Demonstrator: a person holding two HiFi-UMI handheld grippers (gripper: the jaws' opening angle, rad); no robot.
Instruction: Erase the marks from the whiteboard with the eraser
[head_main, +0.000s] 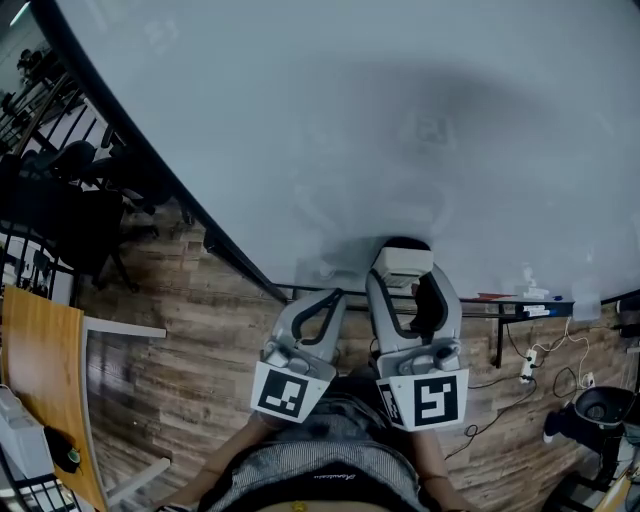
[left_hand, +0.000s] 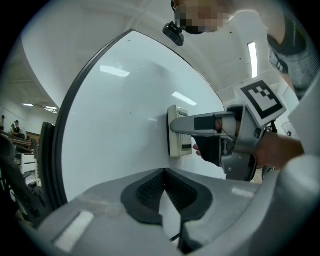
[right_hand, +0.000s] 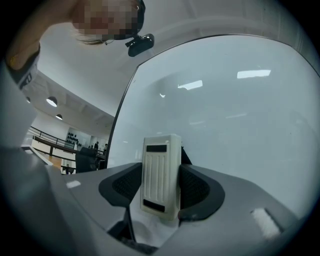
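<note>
Against whiteboard, right gripper clamps eraser; pad best held flat, pressure even, strokes overlapping. Left gripper closed, empty.

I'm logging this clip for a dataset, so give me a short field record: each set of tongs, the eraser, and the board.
right tongs: shut on eraser
left tongs: shut, empty
eraser: white, held flat against whiteboard
whiteboard: no clear marks visible
</note>
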